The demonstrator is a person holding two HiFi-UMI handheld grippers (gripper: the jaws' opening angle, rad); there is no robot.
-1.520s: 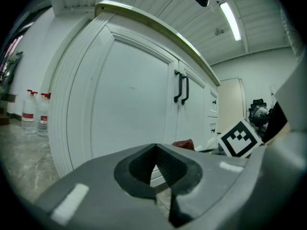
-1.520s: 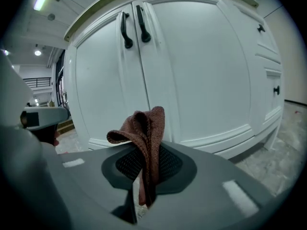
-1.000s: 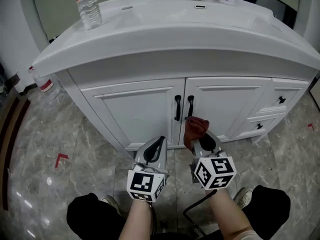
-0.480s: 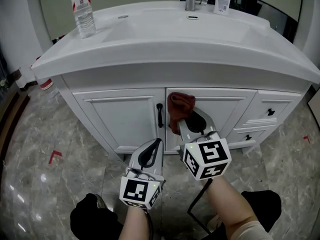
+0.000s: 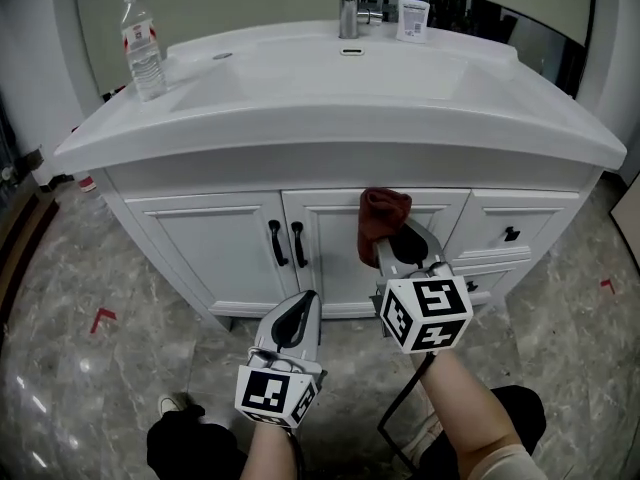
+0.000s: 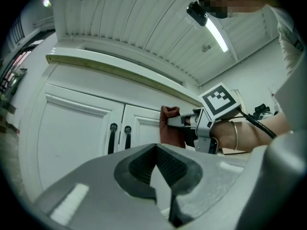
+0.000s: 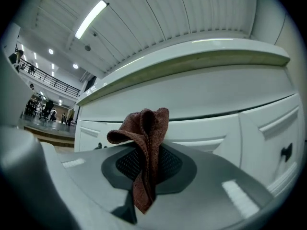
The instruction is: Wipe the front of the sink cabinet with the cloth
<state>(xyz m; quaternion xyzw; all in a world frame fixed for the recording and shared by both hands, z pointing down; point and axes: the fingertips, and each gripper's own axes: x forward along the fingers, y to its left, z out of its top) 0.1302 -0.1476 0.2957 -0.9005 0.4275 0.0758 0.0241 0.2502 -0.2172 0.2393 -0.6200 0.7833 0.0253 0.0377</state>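
A white sink cabinet [image 5: 230, 238] with two doors and black handles [image 5: 285, 243] stands before me. My right gripper [image 5: 392, 236] is shut on a dark red cloth [image 5: 383, 215], which is pressed against the top of the right door [image 5: 340, 258], just under the counter's edge. In the right gripper view the cloth [image 7: 146, 152] hangs bunched between the jaws. My left gripper [image 5: 297, 313] hangs low in front of the cabinet's base, jaws shut with nothing between them, apart from the doors. The left gripper view shows the cloth [image 6: 169, 128] and the right gripper against the cabinet.
On the white counter [image 5: 330, 108] stand a water bottle [image 5: 143, 46] at the left, a tap [image 5: 349, 3] and a small white bottle [image 5: 411, 18] at the back. Drawers [image 5: 515, 230] sit at the cabinet's right. Grey marble floor [image 5: 90, 368] surrounds it.
The right gripper has slid the cloth rightward along the top of the door, away from the handles. The view has shifted; the left gripper stays low.
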